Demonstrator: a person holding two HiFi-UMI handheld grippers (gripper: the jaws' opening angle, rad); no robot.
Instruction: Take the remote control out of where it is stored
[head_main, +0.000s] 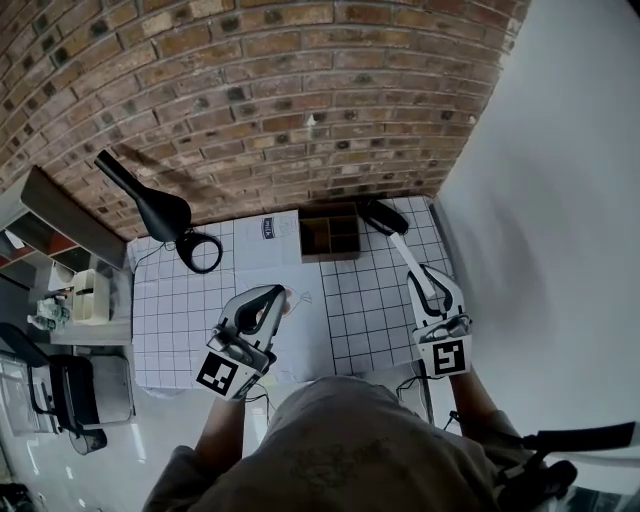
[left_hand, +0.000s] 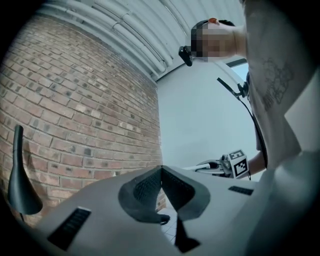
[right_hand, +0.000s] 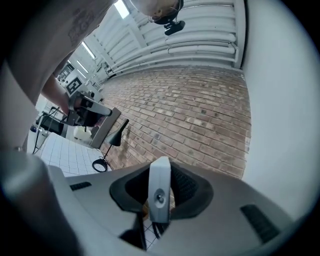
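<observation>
Holding looks right for this step, and the extraction reads as nearly done. The right gripper (head_main: 430, 290) is pinched on the slim white plastic remote control (right_hand: 160, 195). Its pads clamp the two broad faces near the rear end, and the remote stands on edge between them. Most of its length sticks out ahead of the jaws, up off the white grid-printed table cover (head_main: 370, 300). The brown wooden compartment box (head_main: 330, 256) sits ahead and to the left of that gripper, and the remote looks clear of its walls. A dark rounded object (head_main: 378, 215) lies just past the remote's far tip; I can't tell whether they touch or whether it's part of the remote. The left gripper (head_main: 272, 302) is pressed together on nothing and hangs beside the right one, well left of the load. My advice: a rear-end grip on a long body makes a lever, so don't loosen the pinch, and avoid fast wrist rolls or the remote may pivot in the pads. Draw it straight back toward the body before swinging sideways, so the tip doesn't clip the box rim or the dark thing. Put it down flat on bare cover below the jaws, on a broad face, and only then spread the pads. Keep the left gripper out of the path; the black desk lamp with the ring base (head_main: 150, 205), far left of both grippers, is no concern.
</observation>
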